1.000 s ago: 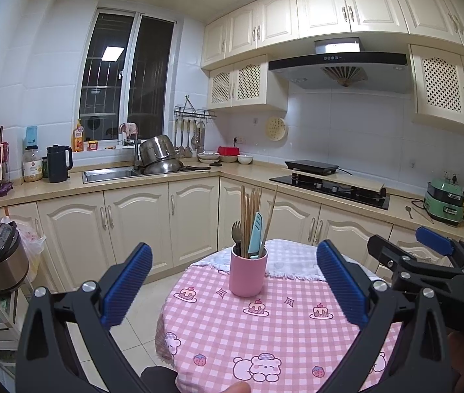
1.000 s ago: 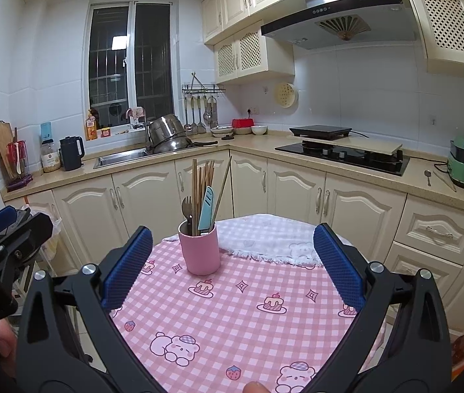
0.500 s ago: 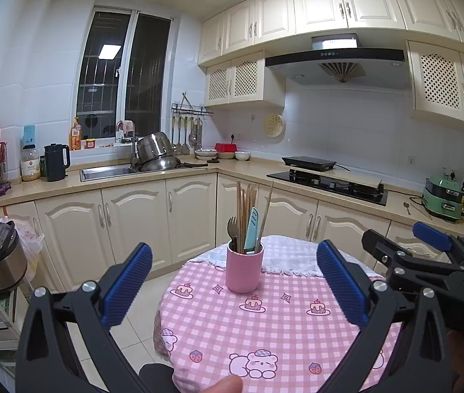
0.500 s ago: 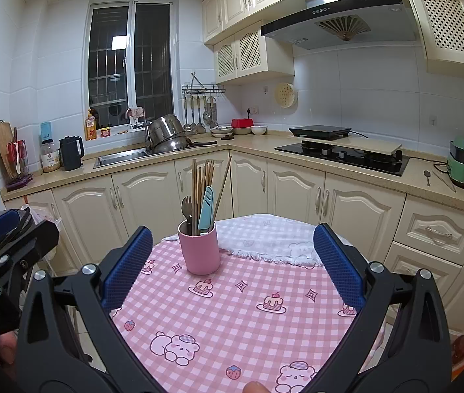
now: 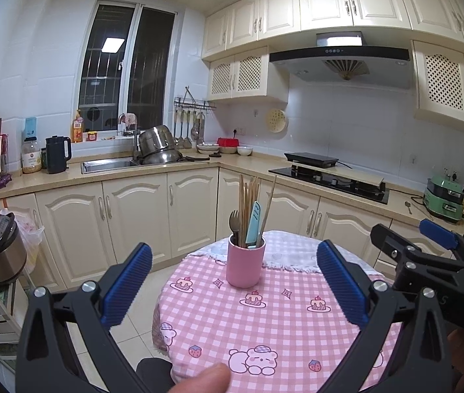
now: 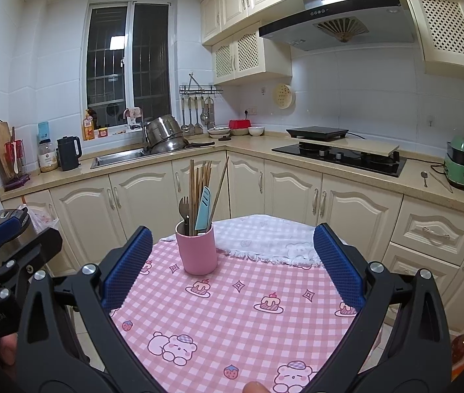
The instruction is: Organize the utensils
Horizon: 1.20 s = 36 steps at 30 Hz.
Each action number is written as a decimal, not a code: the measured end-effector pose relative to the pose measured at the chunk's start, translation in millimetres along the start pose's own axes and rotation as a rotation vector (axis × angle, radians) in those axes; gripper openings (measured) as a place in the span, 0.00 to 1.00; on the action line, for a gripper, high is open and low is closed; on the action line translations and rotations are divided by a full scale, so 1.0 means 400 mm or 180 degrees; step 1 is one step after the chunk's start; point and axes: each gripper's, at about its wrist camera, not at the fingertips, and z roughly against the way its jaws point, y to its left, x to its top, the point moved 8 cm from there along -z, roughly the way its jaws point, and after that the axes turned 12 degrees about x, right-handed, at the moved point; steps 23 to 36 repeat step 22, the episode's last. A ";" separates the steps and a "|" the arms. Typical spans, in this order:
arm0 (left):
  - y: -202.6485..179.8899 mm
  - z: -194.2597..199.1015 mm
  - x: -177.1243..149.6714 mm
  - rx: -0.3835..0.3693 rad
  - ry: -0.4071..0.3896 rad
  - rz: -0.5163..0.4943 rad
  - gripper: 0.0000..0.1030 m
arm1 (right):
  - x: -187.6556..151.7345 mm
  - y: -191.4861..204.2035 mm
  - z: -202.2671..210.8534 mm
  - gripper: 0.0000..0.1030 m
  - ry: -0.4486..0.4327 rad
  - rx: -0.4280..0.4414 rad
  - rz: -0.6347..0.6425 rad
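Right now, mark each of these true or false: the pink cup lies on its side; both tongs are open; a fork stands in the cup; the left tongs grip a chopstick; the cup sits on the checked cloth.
1. The pink cup lies on its side: false, it stands upright.
2. The left tongs and right tongs are both open: true.
3. A fork stands in the cup: true.
4. The left tongs grip a chopstick: false, they are empty; the chopsticks stand in the cup.
5. The cup sits on the checked cloth: true.
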 end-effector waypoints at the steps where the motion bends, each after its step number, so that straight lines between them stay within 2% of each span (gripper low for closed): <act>1: 0.001 0.002 0.001 0.0015 -0.0017 -0.0001 0.96 | 0.000 0.000 0.001 0.94 -0.0002 -0.0003 -0.0002; 13: 0.004 0.013 0.006 0.0081 -0.0113 0.0017 0.96 | -0.006 0.002 0.000 0.94 0.0009 0.0002 -0.0031; 20: 0.005 0.000 0.004 0.0081 -0.0022 0.0034 0.96 | -0.009 0.004 -0.003 0.94 0.0017 0.0004 -0.0036; 36: 0.003 -0.003 0.002 0.0083 -0.0015 0.0020 0.96 | -0.009 0.005 -0.002 0.94 0.0010 0.0000 -0.0032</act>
